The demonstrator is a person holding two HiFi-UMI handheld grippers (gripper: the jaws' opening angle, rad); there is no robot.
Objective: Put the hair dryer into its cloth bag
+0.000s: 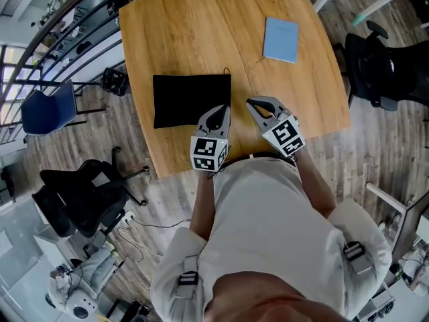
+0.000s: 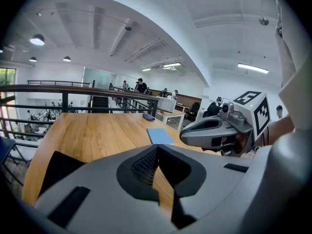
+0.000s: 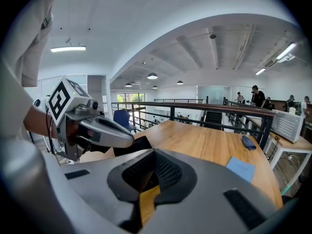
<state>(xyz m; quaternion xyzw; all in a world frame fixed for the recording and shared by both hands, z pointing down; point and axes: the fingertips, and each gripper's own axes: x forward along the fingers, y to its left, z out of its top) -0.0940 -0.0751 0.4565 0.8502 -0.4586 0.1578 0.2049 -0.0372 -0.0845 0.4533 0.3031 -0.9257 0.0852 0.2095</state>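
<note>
Flat black rectangular cloth bag [image 1: 191, 99] on wooden bench [image 1: 201, 32], just beside left gripper [image 1: 220, 110] fingers, shut & empty; right gripper [image 1: 253, 102] fingers shut too.

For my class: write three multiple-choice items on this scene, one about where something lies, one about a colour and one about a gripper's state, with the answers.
1. Where does the black cloth bag lie?
A. On the floor.
B. Flat on the table, by the left gripper.
C. On a chair.

2. What colour is the notebook?
A. Light blue.
B. Red.
C. Yellow.

3. How do the right gripper's jaws stand?
A. Wide apart.
B. Shut on the bag.
C. Shut, with nothing between them.

Answers:
1 B: the head view shows the bag flat on the wood at that gripper's tips.
2 A: its cover is pale blue.
3 C: the right gripper view shows the jaws meeting, with only the table beyond them.
</note>
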